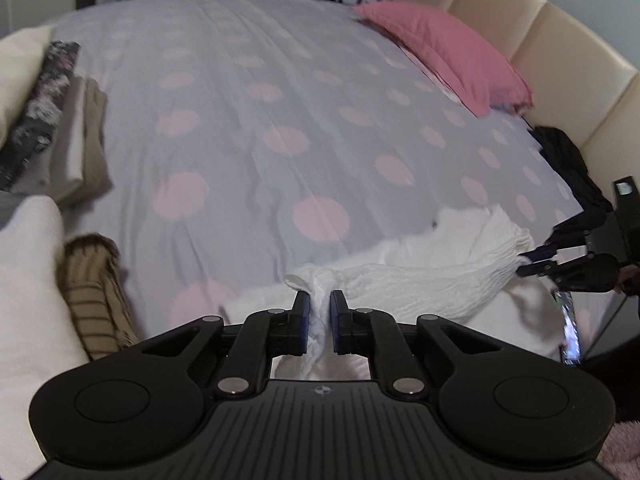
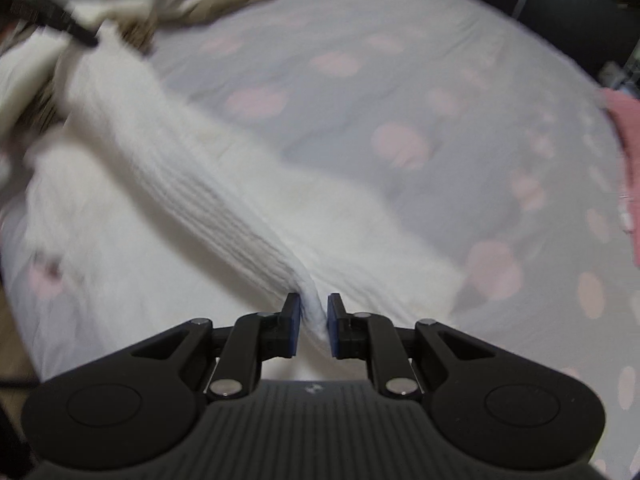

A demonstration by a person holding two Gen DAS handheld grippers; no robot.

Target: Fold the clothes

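Two tools are clamped on one white ribbed garment (image 1: pixel 424 280), each pinching a bunched edge: the left tool (image 1: pixel 320 322) grips a gathered fold at the near edge of the bed (image 1: pixel 248 92), and the right tool (image 2: pixel 313 326) grips the other end, with cloth squeezed between its blue pads (image 2: pixel 294 320). In the left wrist view the right tool (image 1: pixel 532 262) shows at the far right, the fabric stretched between the two. Most of the garment lies crumpled on the spotted sheet, near the bed's edge, only the pinched ends raised. Judged step: lifting and spreading the piece flat before the first fold. To do it well, both ends should rise level and together, with enough tension to shake out the bunching but not so much that the knit slips from the pads. The right wrist view is blurred, so seam positions cannot be read. A stack of folded clothes (image 1: pixel 86 136) sits to the left, well apart; the spread should stay clear of it and of the pink pillow (image 1: pixel 444 56).
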